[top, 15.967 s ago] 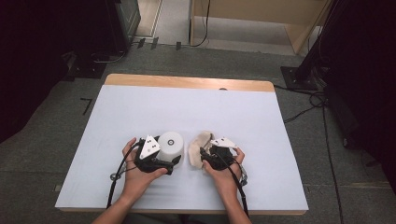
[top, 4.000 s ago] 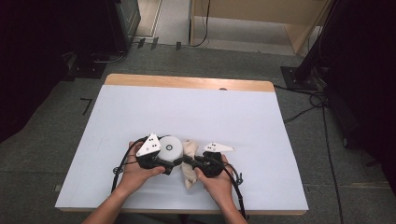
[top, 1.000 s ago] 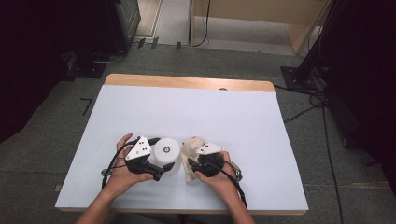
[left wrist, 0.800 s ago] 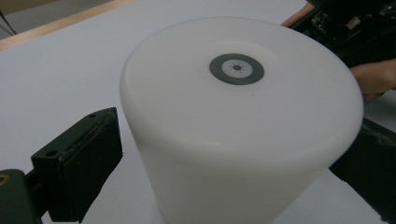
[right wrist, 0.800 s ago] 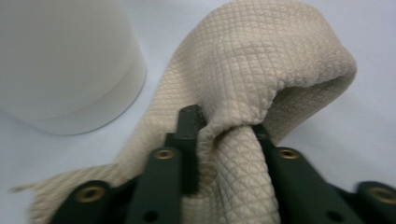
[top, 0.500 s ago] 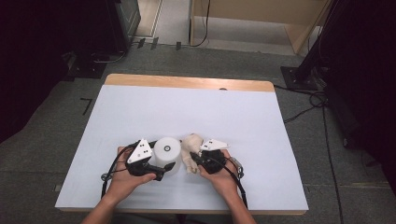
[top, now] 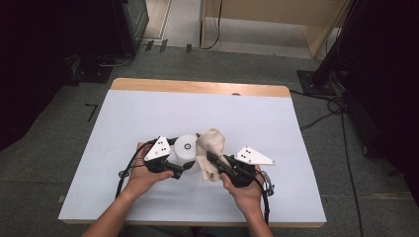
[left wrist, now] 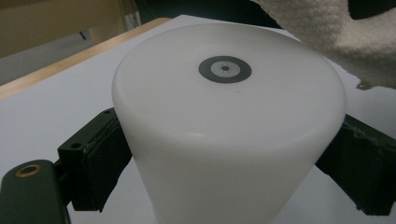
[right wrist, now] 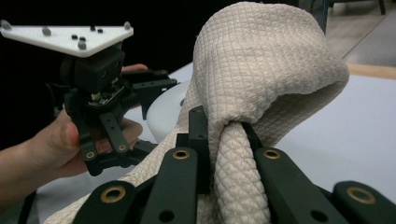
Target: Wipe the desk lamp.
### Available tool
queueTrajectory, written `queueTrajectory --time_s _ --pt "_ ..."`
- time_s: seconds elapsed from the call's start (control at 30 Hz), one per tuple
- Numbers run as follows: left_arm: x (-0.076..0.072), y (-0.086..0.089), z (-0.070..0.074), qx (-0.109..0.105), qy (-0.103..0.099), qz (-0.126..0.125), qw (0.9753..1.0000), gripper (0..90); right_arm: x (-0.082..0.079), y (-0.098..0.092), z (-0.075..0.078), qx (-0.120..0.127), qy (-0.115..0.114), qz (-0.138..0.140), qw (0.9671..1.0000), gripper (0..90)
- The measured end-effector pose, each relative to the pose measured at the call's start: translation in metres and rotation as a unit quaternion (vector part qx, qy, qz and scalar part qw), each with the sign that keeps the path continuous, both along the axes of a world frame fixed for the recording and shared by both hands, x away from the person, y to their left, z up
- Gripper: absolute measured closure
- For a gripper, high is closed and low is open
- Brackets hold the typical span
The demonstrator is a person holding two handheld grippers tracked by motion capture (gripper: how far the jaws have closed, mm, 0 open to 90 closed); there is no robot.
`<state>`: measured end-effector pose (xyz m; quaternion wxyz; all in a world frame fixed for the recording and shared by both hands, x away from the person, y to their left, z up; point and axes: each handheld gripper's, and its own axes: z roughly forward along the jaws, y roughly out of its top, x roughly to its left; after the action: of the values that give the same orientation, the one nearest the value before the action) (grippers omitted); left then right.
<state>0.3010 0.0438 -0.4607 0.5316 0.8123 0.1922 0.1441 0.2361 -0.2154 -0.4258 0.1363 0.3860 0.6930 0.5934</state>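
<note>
left gripper [top: 184, 168] clamped on white cup [top: 186, 148], lower centre of table [top: 148, 113] | right gripper [top: 212, 159] pinching beige cloth [top: 210, 148], bunched against cup's right | cup smooth, stiff, likely slippery: grip sidewall; cloth soft, light: hold the fold

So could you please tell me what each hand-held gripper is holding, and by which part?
The left hand-held gripper clamps the white upside-down cup by its side walls; the right hand-held gripper pinches a bunched fold of the beige cloth.

Open table [top: 148, 113] beyond cup [top: 187, 146] and cloth [top: 210, 148]
</note>
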Motion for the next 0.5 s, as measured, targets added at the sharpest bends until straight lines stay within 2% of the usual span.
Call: queueTrajectory --time_s 0.1,0.17,0.27,0.3,0.43,0.5 --pt "-0.002 -0.002 0.000 0.004 -0.004 -0.001 1.0000 8.9 0.004 0.008 -0.017 -0.011 0.026 -0.004 0.9996 83.8" --pt "0.000 -0.001 0.000 0.002 0.001 0.001 1.0000 8.9 0.006 0.012 -0.026 -0.012 0.040 -0.009 0.9991 83.8" --pt "0.001 0.002 -0.001 -0.003 0.007 0.001 1.0000 8.9 0.011 0.017 -0.038 -0.045 0.055 -0.019 0.9973 83.7" --pt "0.001 0.002 -0.001 -0.004 0.007 0.001 1.0000 8.9 0.013 0.018 -0.042 -0.047 0.067 -0.023 0.9964 83.8" --pt "0.000 0.001 -0.001 -0.001 0.004 -0.003 1.0000 8.9 0.021 0.020 -0.060 -0.065 0.116 -0.034 0.9905 83.7" --pt "0.001 0.003 0.000 0.000 0.009 -0.007 0.9999 8.9 0.025 0.022 -0.068 -0.081 0.142 -0.035 0.9859 83.6"
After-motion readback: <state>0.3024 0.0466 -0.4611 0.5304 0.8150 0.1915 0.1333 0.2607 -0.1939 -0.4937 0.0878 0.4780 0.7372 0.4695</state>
